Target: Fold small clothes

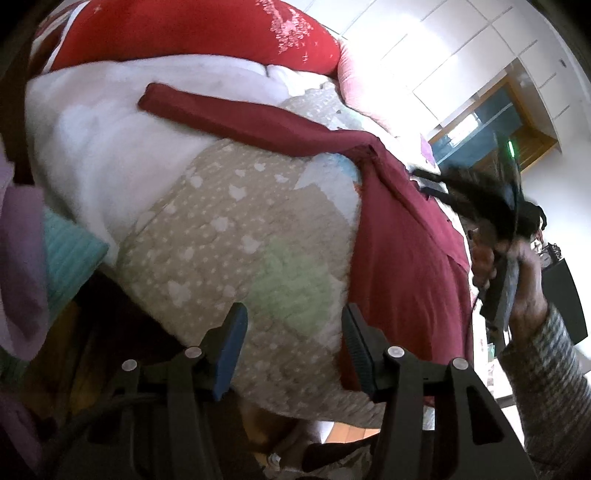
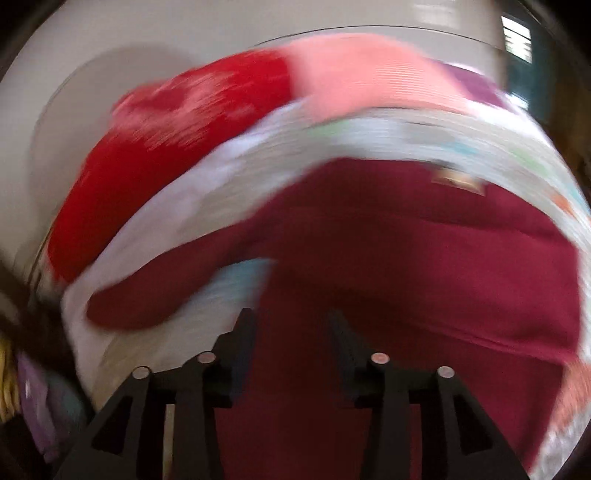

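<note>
- Left claw [image 1: 293,325]: fingers spread apart, nothing between them; released. It hovers low over the patchwork quilt [image 1: 236,236], near the quilt's front edge, pointing across the bed.
- Left finger pad [image 1: 231,350] is blue-faced; the opposite pad [image 1: 356,347] is black and ribbed, sitting just beside the hem of the maroon garment [image 1: 402,251].
- Right claw [image 2: 291,321]: fingers parted, gap empty; released. It sits above the maroon garment [image 2: 406,258], aimed along the cloth. Right wrist view is heavily motion-blurred, so contact with the cloth cannot be judged.
- Seen from the left wrist, the right hand [image 1: 517,266] grips its tool handle to the right of the garment, wrist raised, in a grey knitted sleeve [image 1: 546,391].
- Maroon garment lies spread on the quilt, body on the right side, one long sleeve [image 1: 236,114] stretched out flat up and to the left across the white bedding [image 1: 103,147].
- Left edge of left view: a teal ribbed piece [image 1: 70,254] and a lilac cloth [image 1: 22,251], next to the quilt.
- Farther back: a bright red pillow [image 1: 192,33] with pale print, and a pink ribbed cushion [image 1: 365,92] beside it.
- Background: white cabinet doors [image 1: 461,48].
</note>
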`<state>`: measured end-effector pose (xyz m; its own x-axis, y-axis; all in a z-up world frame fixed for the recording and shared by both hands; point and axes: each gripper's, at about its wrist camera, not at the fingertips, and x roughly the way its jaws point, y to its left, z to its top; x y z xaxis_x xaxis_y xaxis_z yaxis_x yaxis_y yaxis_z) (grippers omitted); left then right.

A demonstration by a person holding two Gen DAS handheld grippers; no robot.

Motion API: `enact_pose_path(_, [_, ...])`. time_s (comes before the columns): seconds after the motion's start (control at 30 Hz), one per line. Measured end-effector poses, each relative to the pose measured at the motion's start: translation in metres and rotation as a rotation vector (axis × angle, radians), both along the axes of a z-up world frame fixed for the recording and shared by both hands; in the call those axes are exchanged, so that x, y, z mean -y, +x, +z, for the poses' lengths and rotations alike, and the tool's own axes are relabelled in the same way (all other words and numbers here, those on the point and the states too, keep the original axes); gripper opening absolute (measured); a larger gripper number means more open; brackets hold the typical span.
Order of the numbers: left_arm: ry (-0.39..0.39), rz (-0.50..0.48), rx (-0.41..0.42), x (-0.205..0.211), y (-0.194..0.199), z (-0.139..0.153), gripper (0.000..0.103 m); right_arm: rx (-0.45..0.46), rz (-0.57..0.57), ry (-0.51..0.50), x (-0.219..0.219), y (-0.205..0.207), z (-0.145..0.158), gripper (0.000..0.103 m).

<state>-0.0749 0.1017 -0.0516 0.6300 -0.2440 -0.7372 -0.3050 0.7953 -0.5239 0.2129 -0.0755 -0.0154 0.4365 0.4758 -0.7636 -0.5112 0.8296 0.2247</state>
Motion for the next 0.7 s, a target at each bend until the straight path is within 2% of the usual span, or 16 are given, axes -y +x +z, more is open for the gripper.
enact_pose_path(0.13, [-0.042, 0.005, -0.029, -0.009, -0.008, -0.013, 0.052, 0.038, 0.295, -0.070, -0.109, -0.037, -0.003, 0.065])
enact_pose_path(0.23, [-0.061, 0.004, -0.045, -0.014, -0.012, -0.021, 0.052, 0.093, 0.469, -0.142, -0.174, -0.071, -0.013, 0.066])
enact_pose_path(0.33, [-0.067, 0.004, -0.052, -0.016, -0.014, -0.024, 0.052, 0.139, 0.594, -0.219, -0.230, -0.098, -0.031, 0.066])
enact_pose_path(0.47, [-0.076, 0.007, -0.056, -0.019, -0.016, -0.027, 0.052, 0.169, 0.660, -0.289, -0.273, -0.121, -0.054, 0.066])
enact_pose_path(0.57, [-0.092, 0.007, -0.059, -0.020, -0.018, -0.029, 0.052, 0.243, 0.637, -0.355, -0.292, -0.126, -0.070, 0.066])
enact_pose_path(0.6, [-0.092, 0.005, -0.058, -0.020, -0.018, -0.029, 0.052, 0.259, 0.614, -0.362, -0.295, -0.123, -0.072, 0.063])
enact_pose_path(0.63, [-0.090, 0.003, -0.057, -0.020, -0.019, -0.029, 0.052, 0.261, 0.592, -0.363, -0.295, -0.118, -0.072, 0.031])
enact_pose_path(0.67, [-0.088, 0.002, -0.058, -0.020, -0.020, -0.028, 0.052, 0.252, 0.570, -0.358, -0.295, -0.115, -0.071, 0.012])
enact_pose_path(0.7, [-0.088, 0.001, -0.059, -0.020, -0.020, -0.028, 0.052, 0.259, 0.528, -0.367, -0.294, -0.113, -0.066, 0.009])
